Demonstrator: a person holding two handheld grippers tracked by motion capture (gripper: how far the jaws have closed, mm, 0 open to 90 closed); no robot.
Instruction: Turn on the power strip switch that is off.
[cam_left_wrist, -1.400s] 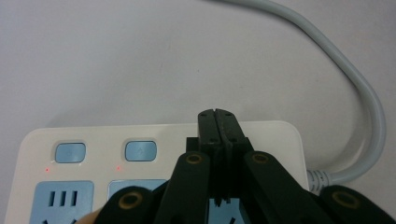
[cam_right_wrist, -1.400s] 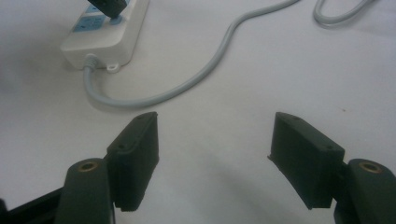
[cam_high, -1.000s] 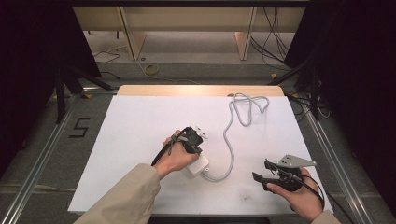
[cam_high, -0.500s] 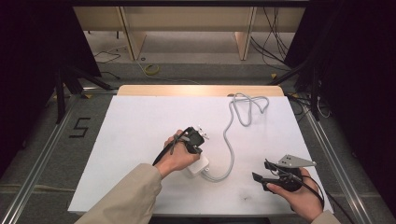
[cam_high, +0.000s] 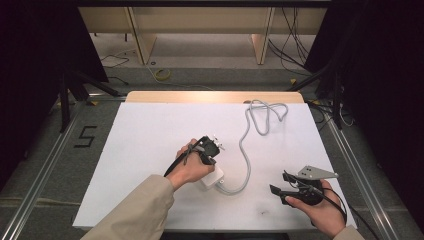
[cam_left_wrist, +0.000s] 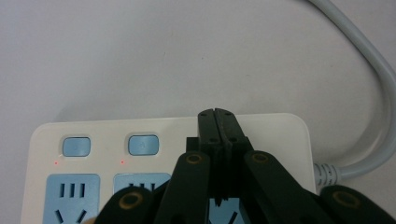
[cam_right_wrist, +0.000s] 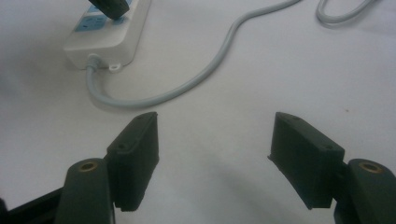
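On the white tabletop (cam_high: 150, 135) lies a white rectangular plastic power strip (cam_left_wrist: 261, 126) with pale blue sockets and two pale blue switch buttons, each with a small red light beneath it. In the high view the strip (cam_high: 212, 177) sits near the middle of the tabletop, toward the person's side, mostly covered by the left hand (cam_high: 192, 167). A grey round cable (cam_high: 245, 150) leaves the strip's right end, curves along the tabletop and runs away to a loose loop near the far edge.

The left tool (cam_left_wrist: 218, 116) is pressed together, its two black jaws meeting with no gap and nothing between them. It points down over the strip's socket face, its tips above the strip's far edge just right of the second blue button. Whether the tips touch the strip cannot be told.

The right tool (cam_right_wrist: 212, 154) stands wide apart, its black jaws holding nothing, with bare tabletop between them. In the high view this tool (cam_high: 287, 192) is held in the right hand (cam_high: 320, 210) near the tabletop's near right corner, well apart from the strip, its jaws pointing left toward it. From the right gripper view the strip (cam_right_wrist: 109, 35) lies ahead at the upper left, with the cable (cam_right_wrist: 201, 79) bending across the surface between tool and strip.
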